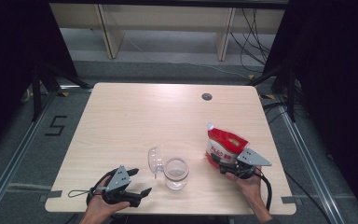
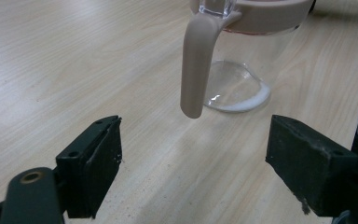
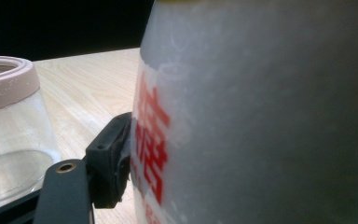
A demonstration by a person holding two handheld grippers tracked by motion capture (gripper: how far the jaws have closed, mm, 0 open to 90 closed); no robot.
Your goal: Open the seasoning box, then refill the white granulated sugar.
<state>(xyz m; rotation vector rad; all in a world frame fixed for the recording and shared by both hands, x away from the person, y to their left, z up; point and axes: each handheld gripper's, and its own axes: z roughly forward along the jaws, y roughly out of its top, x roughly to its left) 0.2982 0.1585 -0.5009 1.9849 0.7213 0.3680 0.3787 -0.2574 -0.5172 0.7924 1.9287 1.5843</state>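
Red and white pouch (image 1: 224, 145) stands upright on the table (image 1: 135, 116), right of centre toward your near edge; torn corner at its top points up and away; your right gripper (image 1: 220, 163) is at its lower part, jaws straddling the bag; in the right gripper view the pouch (image 3: 261, 116) sits right up against the camera, red print on a frosted white face, and the one visible black jaw touches its side beside the print; the other jaw is hidden behind the bag, so whether you are squeezing or have let go I cannot tell; your right hand (image 1: 248, 184) holds the gripper from below.

Just left of the pouch, clear jar (image 1: 175, 173) stands upright with an open mouth; a pinkish-beige rim rings the jar (image 3: 9, 130) in the right gripper view; its clear domed lid (image 1: 155, 160) is tipped back at the jar's left, touching it; a beige handle (image 2: 196, 60) hangs down from the rim; a thin white residue lies in the bottom.

Your left gripper (image 1: 142, 182) rests on the table near the front edge, left of the jar and apart from it; jaws spread wide, released, nothing between them; they point at the handle.
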